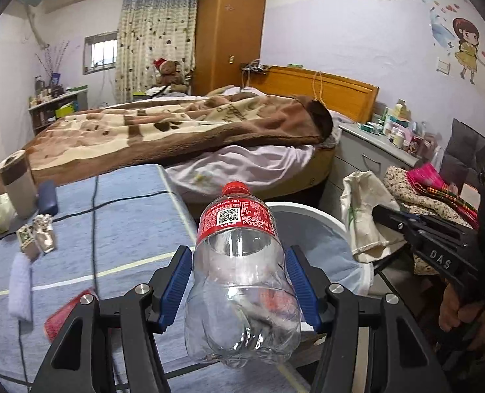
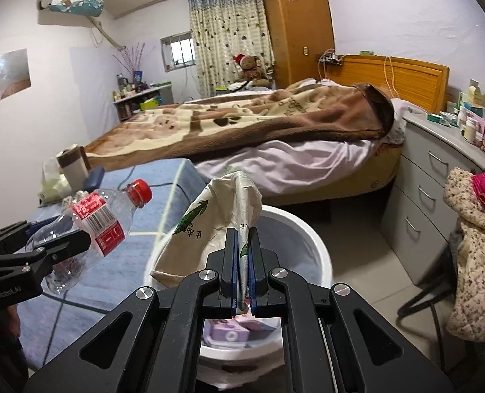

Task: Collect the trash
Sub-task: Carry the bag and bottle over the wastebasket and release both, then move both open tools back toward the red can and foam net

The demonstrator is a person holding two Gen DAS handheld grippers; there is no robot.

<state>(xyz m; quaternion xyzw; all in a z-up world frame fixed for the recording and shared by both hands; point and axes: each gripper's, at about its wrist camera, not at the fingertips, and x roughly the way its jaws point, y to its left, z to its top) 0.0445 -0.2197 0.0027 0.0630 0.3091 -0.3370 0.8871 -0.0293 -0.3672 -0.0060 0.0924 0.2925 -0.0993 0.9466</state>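
My left gripper point(image 1: 241, 278) is shut on an empty clear cola bottle point(image 1: 242, 281) with a red label and cap, held in the air between the blue-covered table and the white bin point(image 1: 311, 211). The bottle also shows in the right wrist view point(image 2: 92, 226), in the left gripper point(image 2: 56, 249). My right gripper point(image 2: 242, 262) is shut on a crumpled cream plastic bag point(image 2: 216, 219) with green print, held over the white bin point(image 2: 311, 249). The bag also shows in the left wrist view point(image 1: 363, 209). Purple cartons point(image 2: 232, 330) lie inside the bin.
On the blue table point(image 1: 128, 229) lie foil wrappers point(image 1: 43, 232), a red packet point(image 1: 62, 314), a white cloth point(image 1: 20, 288), a black cable, a tumbler point(image 1: 16, 186) and a dark blue case point(image 1: 47, 196). The bed point(image 2: 275, 137) is behind; drawers point(image 2: 432, 190) and a clothes-draped chair point(image 2: 475, 249) stand right.
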